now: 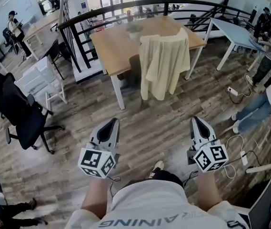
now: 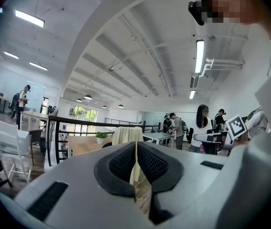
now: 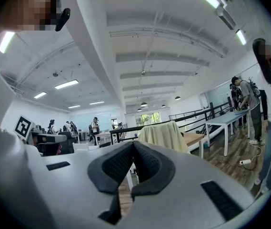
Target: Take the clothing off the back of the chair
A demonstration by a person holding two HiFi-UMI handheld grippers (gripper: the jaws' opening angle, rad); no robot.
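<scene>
A pale yellow garment (image 1: 164, 63) hangs over the back of a chair at the near side of a wooden table (image 1: 116, 44); the chair itself is almost fully hidden under the cloth. The garment (image 2: 127, 135) shows small and straight ahead in the left gripper view, and it (image 3: 163, 135) appears ahead and slightly right in the right gripper view. My left gripper (image 1: 113, 122) and right gripper (image 1: 195, 119) are both shut and empty, held level side by side, well short of the garment with bare floor between.
A black office chair (image 1: 23, 113) stands at the left, a white chair (image 1: 40, 82) beyond it. A black railing (image 1: 140, 4) runs behind the table. At the right stand people (image 1: 268, 97), a power strip and cables (image 1: 237, 144) on the floor, and a white table (image 1: 235, 32).
</scene>
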